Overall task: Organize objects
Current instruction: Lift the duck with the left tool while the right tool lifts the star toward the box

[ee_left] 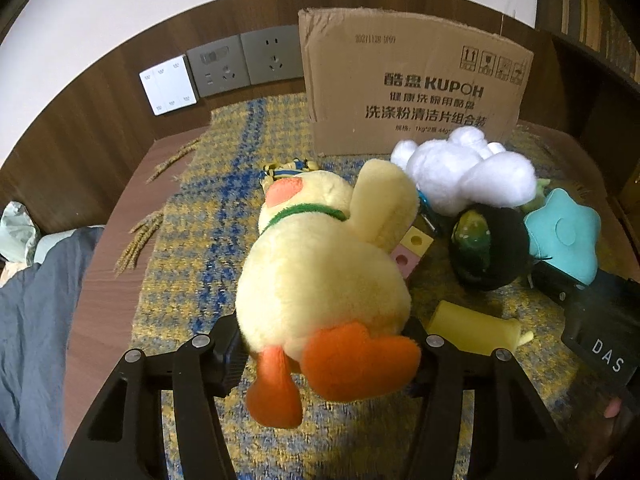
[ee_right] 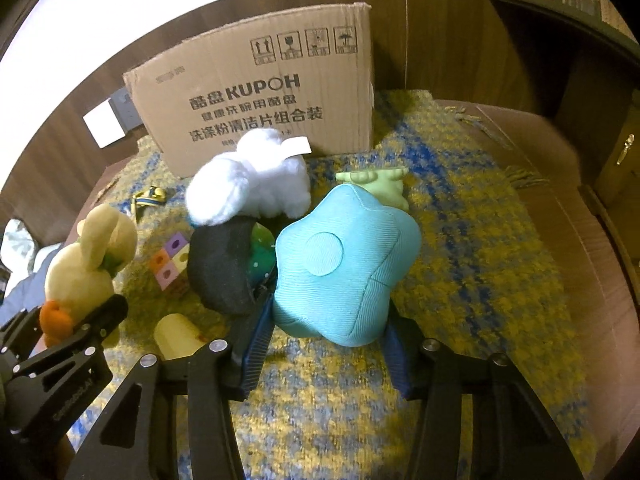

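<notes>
My left gripper (ee_left: 324, 340) is shut on a yellow plush duck (ee_left: 320, 264) with orange feet, gripping its lower body just above the cloth. My right gripper (ee_right: 326, 332) is shut on a teal star-shaped cushion (ee_right: 348, 256), pinched at its near edge. The duck (ee_right: 86, 260) and the left gripper (ee_right: 86, 326) also show at the left of the right wrist view. Behind stands a brown cardboard box (ee_left: 412, 84), seen too in the right wrist view (ee_right: 260, 92). A white plush (ee_right: 248, 184) and a black-and-green plush (ee_right: 224, 264) lie between duck and star.
A yellow-and-blue woven cloth (ee_right: 460, 240) covers the brown table (ee_left: 108, 280). On it lie a pastel holed block (ee_right: 172, 260), a yellow foam piece (ee_left: 472, 328), a pale green toy (ee_right: 380, 184) and a striped ribbon (ee_left: 288, 168). Wall sockets (ee_left: 244, 60) sit behind.
</notes>
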